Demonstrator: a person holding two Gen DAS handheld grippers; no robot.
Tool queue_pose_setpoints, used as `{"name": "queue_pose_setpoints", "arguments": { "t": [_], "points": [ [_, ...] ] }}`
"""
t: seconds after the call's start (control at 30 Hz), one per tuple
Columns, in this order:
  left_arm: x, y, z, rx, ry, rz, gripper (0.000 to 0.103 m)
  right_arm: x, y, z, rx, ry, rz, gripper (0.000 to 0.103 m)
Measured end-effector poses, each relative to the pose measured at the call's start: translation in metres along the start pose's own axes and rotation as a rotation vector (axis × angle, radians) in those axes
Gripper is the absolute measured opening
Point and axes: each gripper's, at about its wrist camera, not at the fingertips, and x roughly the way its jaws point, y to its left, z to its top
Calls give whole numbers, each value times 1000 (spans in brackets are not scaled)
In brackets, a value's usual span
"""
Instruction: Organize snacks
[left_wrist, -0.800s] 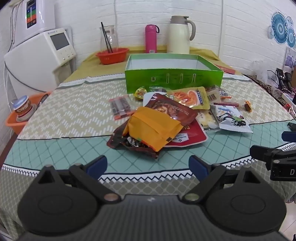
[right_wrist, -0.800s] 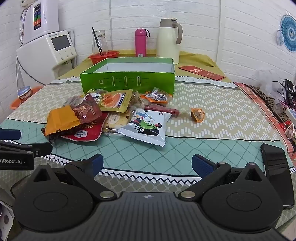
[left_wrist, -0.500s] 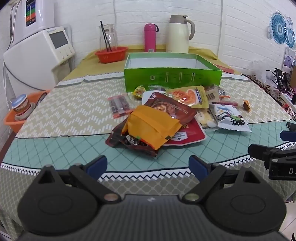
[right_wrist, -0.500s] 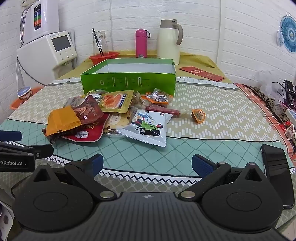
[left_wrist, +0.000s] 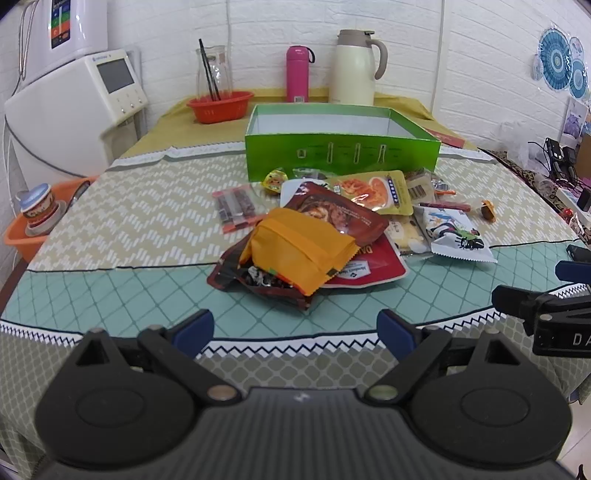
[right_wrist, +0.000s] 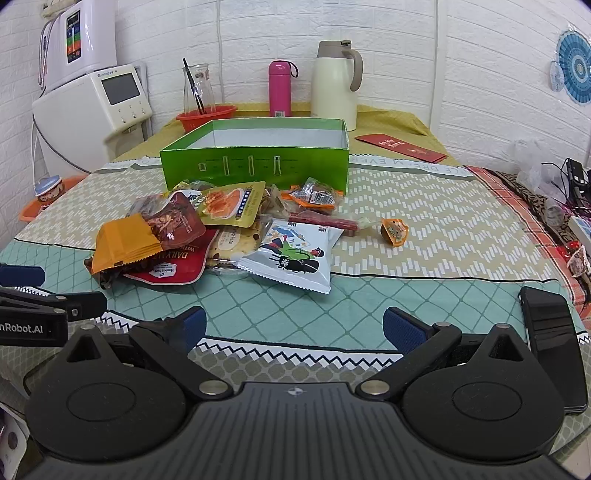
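A heap of snack packets lies mid-table in front of an empty green box (left_wrist: 343, 155) (right_wrist: 255, 168). On top sits an orange packet (left_wrist: 299, 251) (right_wrist: 123, 243), over a brown pouch (left_wrist: 336, 214) and a red pouch (right_wrist: 177, 264). A white cartoon packet (left_wrist: 456, 236) (right_wrist: 295, 254) lies to the right, and a small orange candy (right_wrist: 395, 230) sits apart. My left gripper (left_wrist: 295, 332) stands open near the table's front edge, short of the heap, nothing between its fingers. My right gripper (right_wrist: 293, 326) is open too, empty, level with the left one, whose finger (right_wrist: 55, 302) shows at the left.
Behind the box stand a pink flask (left_wrist: 297, 74), a cream jug (left_wrist: 354, 68) and a red basin holding a glass (left_wrist: 219, 105). A white appliance (left_wrist: 74, 110) is at the far left. A black phone (right_wrist: 554, 347) lies by the right front edge.
Both views have crept slightly closer to the snack heap; the jaws stay wide and nothing has been touched.
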Motion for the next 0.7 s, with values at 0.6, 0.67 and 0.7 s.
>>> {"name": "queue_pose_setpoints", "arguments": {
  "t": [0.6,0.67,0.7],
  "points": [
    [-1,0,0,-5,3,-7,90,1,4,1,-14,5,0,103],
    [-1,0,0,-8,3,-6,90,1,4,1,-15,4,0,103],
    [-1,0,0,-9,4,-7,90,1,4,1,-16,5,0,103]
  ]
}}
